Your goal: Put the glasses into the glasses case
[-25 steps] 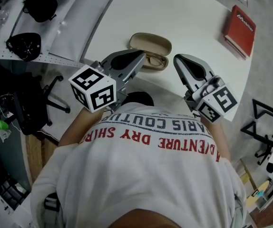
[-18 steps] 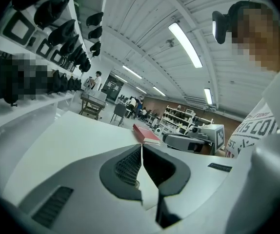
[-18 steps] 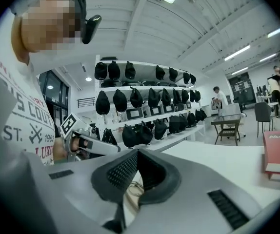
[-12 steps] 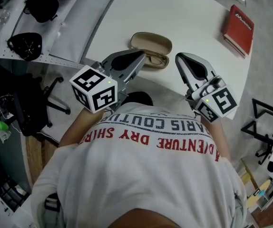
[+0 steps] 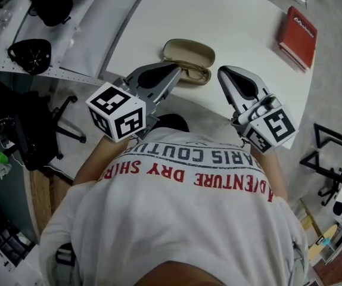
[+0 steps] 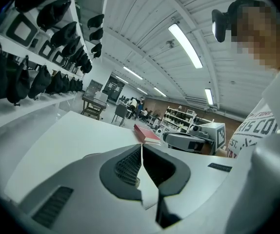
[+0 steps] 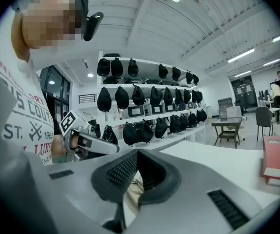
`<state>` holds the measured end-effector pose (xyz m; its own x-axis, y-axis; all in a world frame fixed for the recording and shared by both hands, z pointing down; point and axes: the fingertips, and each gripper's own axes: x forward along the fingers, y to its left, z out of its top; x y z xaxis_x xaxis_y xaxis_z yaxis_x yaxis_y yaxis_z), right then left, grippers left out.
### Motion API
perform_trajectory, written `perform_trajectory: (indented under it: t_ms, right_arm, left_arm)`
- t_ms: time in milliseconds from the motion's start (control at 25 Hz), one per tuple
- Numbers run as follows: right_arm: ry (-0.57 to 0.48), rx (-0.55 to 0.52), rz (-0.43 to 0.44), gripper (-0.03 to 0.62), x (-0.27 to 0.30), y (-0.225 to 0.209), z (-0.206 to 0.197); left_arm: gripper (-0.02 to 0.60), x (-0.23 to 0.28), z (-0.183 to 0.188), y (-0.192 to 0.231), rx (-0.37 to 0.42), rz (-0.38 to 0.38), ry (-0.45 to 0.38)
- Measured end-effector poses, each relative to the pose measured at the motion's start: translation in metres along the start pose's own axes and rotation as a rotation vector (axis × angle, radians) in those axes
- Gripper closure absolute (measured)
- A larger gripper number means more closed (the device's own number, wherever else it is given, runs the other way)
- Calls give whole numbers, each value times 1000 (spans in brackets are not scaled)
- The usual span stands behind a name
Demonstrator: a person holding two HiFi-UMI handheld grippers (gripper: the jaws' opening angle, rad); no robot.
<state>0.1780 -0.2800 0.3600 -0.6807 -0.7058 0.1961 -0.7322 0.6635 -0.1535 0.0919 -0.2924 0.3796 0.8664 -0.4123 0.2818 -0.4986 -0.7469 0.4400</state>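
A beige glasses case [image 5: 188, 52] lies open on the white table [image 5: 230, 22], near its front edge. Thin-framed glasses [image 5: 195, 74] rest in its lower half. My left gripper [image 5: 177, 69] is shut and empty, its tip just left of the case's front. My right gripper [image 5: 221, 72] is also shut and empty, a little to the right of the case. In the left gripper view the left gripper's [image 6: 141, 146] jaws meet with nothing between them. In the right gripper view the right gripper's [image 7: 136, 153] jaws are shut too, and a bit of the glasses [image 7: 132, 188] shows below them.
A red book [image 5: 299, 33] lies at the table's far right, also seen as the red book [image 6: 147, 134] and red book [image 7: 279, 156]. Shelves with black caps [image 5: 31, 55] run along the left. A black office chair [image 5: 55, 127] stands by the table's left corner.
The right gripper has rolled slightly in place. The left gripper, the case and the glasses have not moved.
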Motion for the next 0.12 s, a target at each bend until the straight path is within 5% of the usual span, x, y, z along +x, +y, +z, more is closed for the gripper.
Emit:
perform_trajectory:
  t_ms: [120]
  right_arm:
    - [8, 1, -1, 571, 0, 0, -3]
  left_arm:
    - [552, 1, -1, 1, -2, 4, 0]
